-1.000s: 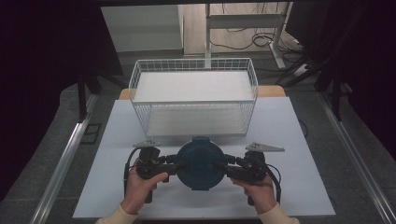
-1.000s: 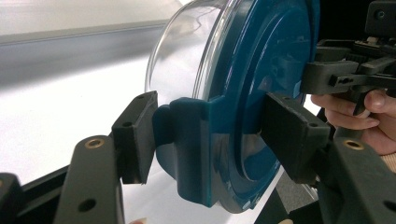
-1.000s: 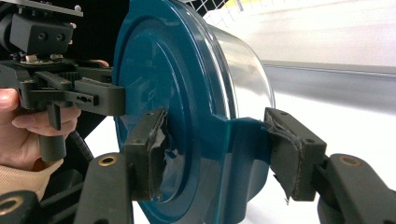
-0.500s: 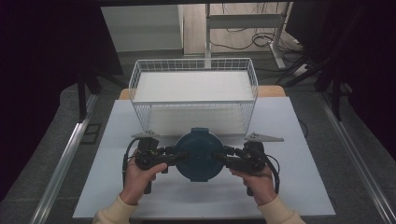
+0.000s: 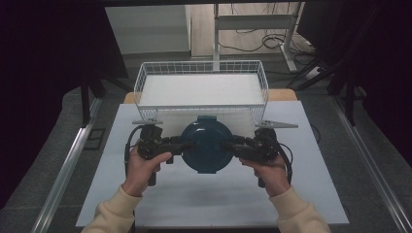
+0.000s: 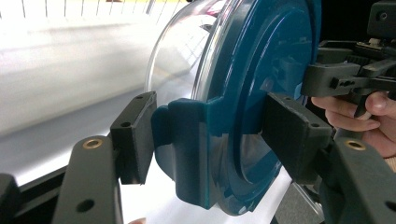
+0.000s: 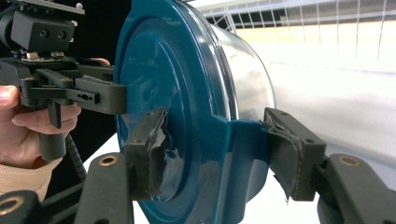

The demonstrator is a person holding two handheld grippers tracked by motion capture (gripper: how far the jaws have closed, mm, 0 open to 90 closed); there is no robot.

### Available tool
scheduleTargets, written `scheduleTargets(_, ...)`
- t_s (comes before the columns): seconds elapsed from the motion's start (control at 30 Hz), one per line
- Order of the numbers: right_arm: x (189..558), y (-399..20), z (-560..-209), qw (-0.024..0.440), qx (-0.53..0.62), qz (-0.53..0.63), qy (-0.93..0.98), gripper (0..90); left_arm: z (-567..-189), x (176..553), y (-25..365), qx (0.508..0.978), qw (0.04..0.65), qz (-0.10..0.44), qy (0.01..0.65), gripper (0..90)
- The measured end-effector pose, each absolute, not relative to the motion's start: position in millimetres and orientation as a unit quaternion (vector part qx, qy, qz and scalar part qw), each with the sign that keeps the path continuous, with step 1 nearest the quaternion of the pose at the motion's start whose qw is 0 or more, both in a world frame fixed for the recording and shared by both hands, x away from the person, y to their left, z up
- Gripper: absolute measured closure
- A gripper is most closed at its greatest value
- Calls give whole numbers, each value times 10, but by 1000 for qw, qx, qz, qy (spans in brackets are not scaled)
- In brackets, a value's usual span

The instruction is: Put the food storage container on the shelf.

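holding a blue-lidded container from both sides

gripping the container [image 5: 208, 144] at two opposite points, i have it between my two sets of jaws, just in front of the wire basket [image 5: 145, 77]. my left gripper [image 5: 182, 146] is clamped on the blue latch tab at the lid's left edge; in the left gripper view one pad [image 6: 137, 135] sits against the tab on the clear-bowl side and the other presses the lid's flat face. my right gripper [image 5: 232, 145] pinches the matching tab on the far side of the lid, its worn pads [image 7: 149, 149] tight on the lid face and on the tab's back. the container is a clear bowl under a dark blue round lid, seen lid-up from the high view. it lies between my hands, close to the basket's near wall, above the white tabletop [image 5: 214, 194]. the basket stands behind it at the tabletop's far edge, with a white floor inside.
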State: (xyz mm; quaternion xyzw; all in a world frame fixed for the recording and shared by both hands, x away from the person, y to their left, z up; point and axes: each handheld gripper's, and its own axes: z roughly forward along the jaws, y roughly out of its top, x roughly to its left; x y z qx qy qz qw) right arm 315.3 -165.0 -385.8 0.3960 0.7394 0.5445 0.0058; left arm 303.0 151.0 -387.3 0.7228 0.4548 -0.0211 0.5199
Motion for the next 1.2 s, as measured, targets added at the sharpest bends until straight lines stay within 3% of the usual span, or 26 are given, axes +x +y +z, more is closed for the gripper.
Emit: scheduleTargets(1.2, 3634, -1528, -3100, 28, 367, 543, 755, 415, -3210, 3458, 1621, 718, 536, -4, 444, 373)
